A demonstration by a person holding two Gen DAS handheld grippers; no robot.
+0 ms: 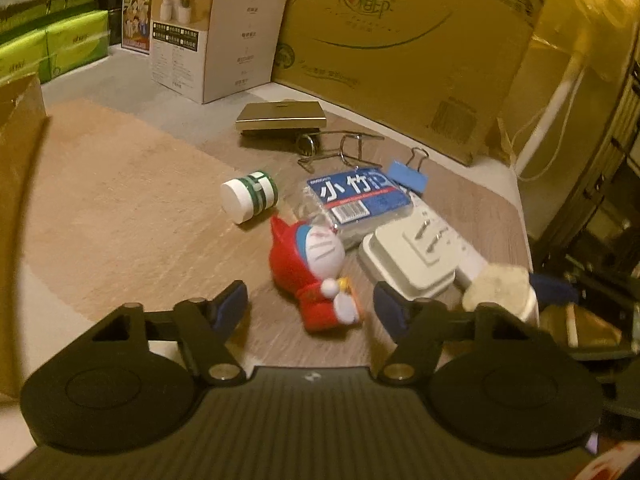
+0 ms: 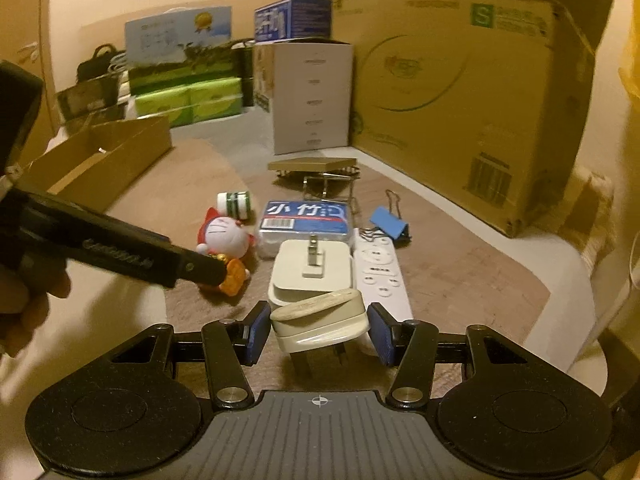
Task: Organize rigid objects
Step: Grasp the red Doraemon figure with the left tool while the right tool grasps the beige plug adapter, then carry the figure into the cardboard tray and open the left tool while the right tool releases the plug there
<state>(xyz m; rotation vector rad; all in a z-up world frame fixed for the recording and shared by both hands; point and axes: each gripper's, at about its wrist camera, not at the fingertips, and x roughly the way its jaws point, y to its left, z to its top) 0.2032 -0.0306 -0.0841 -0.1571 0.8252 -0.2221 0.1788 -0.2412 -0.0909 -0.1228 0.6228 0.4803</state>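
Right wrist view shows the right gripper [image 2: 318, 330] with a cream plug adapter [image 2: 320, 326] between its blue pads, the left pad touching it and the right pad just beside it, so I cannot tell whether it is clenched. Left wrist view shows the left gripper [image 1: 310, 306] with its jaws apart and nothing pressed, straddling the lower end of a red cat figurine [image 1: 316, 268] lying on the wooden table [image 1: 160, 240]. Just beyond lie a white charger [image 1: 416, 256], a blue-labelled packet [image 1: 356, 198], a blue binder clip [image 1: 410, 176] and a small white jar [image 1: 250, 196].
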